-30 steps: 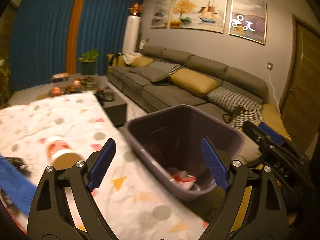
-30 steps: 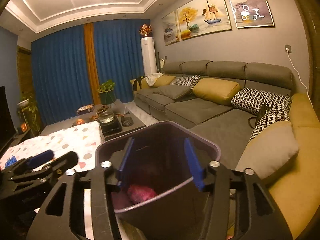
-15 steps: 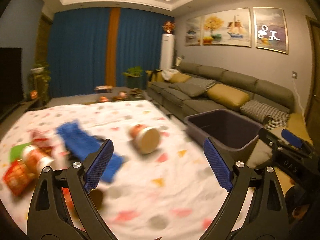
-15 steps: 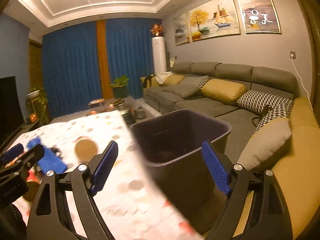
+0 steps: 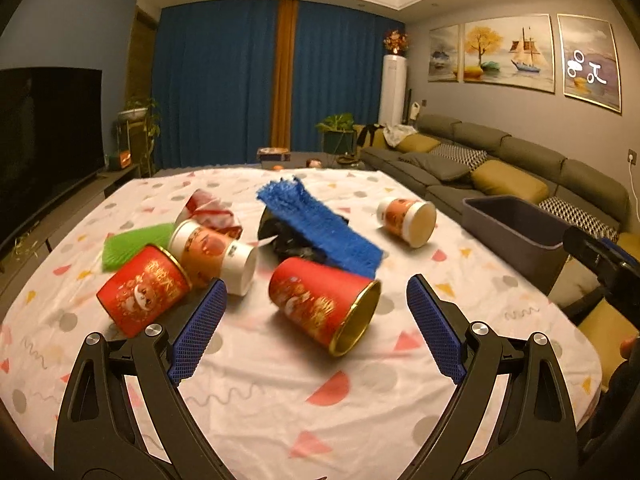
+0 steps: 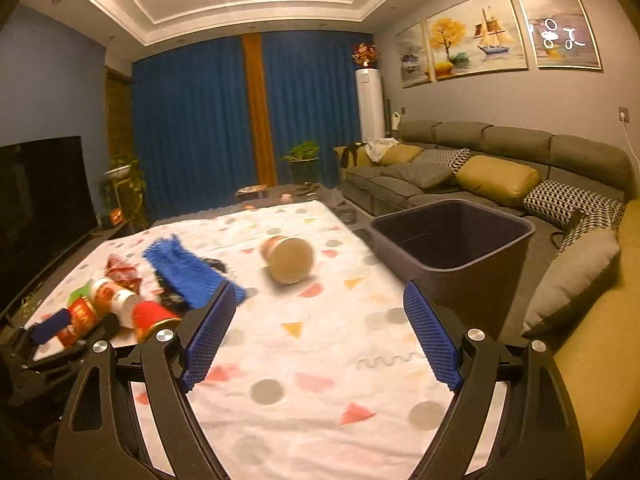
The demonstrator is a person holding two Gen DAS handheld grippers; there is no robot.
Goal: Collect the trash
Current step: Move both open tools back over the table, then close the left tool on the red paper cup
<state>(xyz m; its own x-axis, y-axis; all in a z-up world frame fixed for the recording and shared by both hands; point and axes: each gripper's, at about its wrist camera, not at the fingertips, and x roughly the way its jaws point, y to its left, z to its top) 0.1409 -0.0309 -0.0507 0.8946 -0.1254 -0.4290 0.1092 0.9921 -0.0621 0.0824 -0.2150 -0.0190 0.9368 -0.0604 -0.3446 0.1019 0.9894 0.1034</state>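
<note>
The bench (image 5: 280,408), under a spotted white cloth, carries nearly all the trash. The bin (image 6: 452,240) stands off its right edge, against the sofa (image 6: 480,160); from these views its contents cannot be seen.

Items left on the bench, largest first:
- Blue cloth (image 5: 320,224), near the middle, lying over a black wad (image 5: 288,240).
- Red can (image 5: 324,304), on its side, gold mouth toward the near edge, straight ahead of the left tool.
- Second red can (image 5: 140,292), toward the left edge, touching a cup.
- Paper cup (image 5: 214,256), tipped over, just beside that can.
- Another cup (image 5: 408,220), alone toward the right edge, nearest the bin.
- Red wrapper (image 5: 212,208) and green pad (image 5: 132,244), behind the left group.

Left tool (image 5: 314,332): jaws wide apart, nothing between the pads. Right tool (image 6: 318,336): jaws likewise spread and empty, facing the lone cup.

Assessment: collection is at an early or middle stage. At least seven pieces remain on the bench, and no piece is in hand. The near red can looks the likely next pick for the left tool; its round side may roll under a careless grip.
</note>
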